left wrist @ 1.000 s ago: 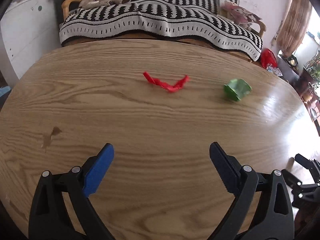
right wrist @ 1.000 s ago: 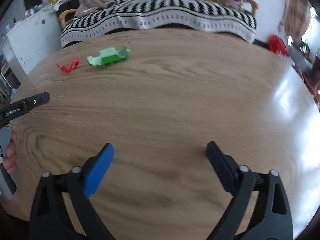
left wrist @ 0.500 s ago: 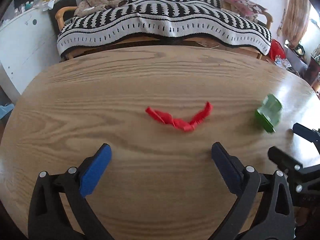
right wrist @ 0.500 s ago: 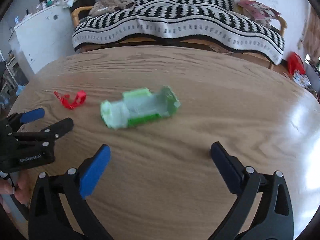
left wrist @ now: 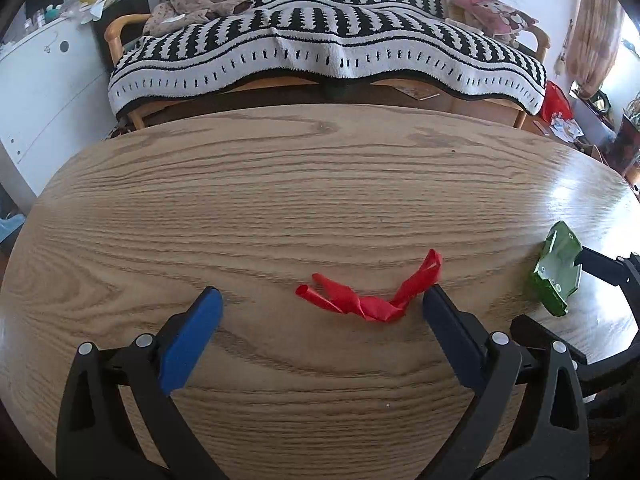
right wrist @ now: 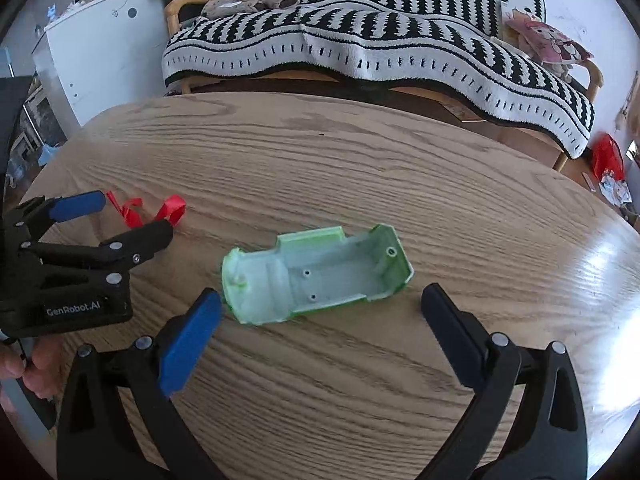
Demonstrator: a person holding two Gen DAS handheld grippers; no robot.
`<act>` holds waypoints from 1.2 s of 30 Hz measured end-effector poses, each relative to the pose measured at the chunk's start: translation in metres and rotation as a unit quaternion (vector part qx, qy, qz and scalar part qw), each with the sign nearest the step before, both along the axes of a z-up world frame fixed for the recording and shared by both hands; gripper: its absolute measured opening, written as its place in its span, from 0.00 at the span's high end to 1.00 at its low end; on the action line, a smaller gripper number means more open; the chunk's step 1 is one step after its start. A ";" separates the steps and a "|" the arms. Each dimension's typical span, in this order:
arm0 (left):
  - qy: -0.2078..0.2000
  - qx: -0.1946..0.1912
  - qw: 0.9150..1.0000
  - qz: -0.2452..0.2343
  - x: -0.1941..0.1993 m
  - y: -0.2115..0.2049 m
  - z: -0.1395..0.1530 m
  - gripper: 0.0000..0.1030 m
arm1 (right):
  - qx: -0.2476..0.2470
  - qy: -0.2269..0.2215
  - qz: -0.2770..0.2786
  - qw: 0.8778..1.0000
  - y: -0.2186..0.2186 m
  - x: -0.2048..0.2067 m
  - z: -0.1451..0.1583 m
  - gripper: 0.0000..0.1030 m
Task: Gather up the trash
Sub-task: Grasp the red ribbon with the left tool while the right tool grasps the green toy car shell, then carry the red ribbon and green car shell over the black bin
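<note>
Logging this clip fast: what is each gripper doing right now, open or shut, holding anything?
Left gripper: open, empty, jaws either side of the red balloon scrap.
Right gripper: open, empty, jaws flanking the green plastic toy-car shell.

Both views are bright and evenly lit by daylight. A strong white glare lies on the table [left wrist: 580, 200] to the right of the right finger [left wrist: 448, 320] in the left wrist view, and again on the table [right wrist: 600, 272] right of the right finger [right wrist: 448, 320] in the right wrist view. Shadows under the fingers are soft and short. Focus is sharp ahead of the fingertips. Fisheye distortion bends the table edge, and dark vignetting fills the corners.
</note>
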State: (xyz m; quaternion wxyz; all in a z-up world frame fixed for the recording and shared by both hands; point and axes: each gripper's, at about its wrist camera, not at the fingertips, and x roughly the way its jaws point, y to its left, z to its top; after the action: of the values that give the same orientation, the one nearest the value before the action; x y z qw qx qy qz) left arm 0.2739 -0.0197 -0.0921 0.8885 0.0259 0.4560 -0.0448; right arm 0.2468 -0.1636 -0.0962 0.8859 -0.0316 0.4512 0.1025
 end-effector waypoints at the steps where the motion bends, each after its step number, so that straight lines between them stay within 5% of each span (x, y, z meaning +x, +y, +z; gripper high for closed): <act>1: -0.001 -0.002 1.000 -0.001 -0.001 0.000 0.001 0.07 | 0.001 -0.001 -0.001 1.000 -0.001 -0.001 0.000 0.12; 3: -0.008 -0.005 1.000 -0.004 -0.003 -0.001 0.003 0.16 | 0.005 -0.012 -0.008 1.000 -0.005 -0.005 0.003 0.28; 7: -0.024 -0.013 1.000 -0.013 -0.008 -0.001 0.007 0.57 | 0.028 -0.014 -0.009 0.999 -0.012 -0.008 0.004 0.28; 10: -0.025 -0.040 0.999 -0.017 -0.008 0.004 0.007 0.61 | 0.034 -0.014 -0.009 0.999 -0.014 -0.010 0.005 0.28; 14: -0.025 -0.059 0.998 -0.019 -0.010 0.008 0.008 0.81 | 0.030 -0.015 -0.010 0.999 -0.013 -0.015 0.006 0.28; 26: -0.035 -0.010 0.999 -0.025 -0.045 0.002 0.011 0.85 | -0.005 -0.012 -0.032 0.999 -0.027 -0.058 0.005 0.29; 36: -0.047 -0.028 0.997 -0.050 -0.109 -0.019 0.048 0.86 | 0.028 -0.041 -0.101 0.994 -0.102 -0.166 0.060 0.29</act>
State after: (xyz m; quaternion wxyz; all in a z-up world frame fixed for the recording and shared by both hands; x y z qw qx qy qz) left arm 0.1649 -0.0386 -0.0445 0.9061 0.0263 0.4100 -0.1008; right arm 0.0808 -0.2655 -0.0365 0.9099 0.0348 0.4128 0.0235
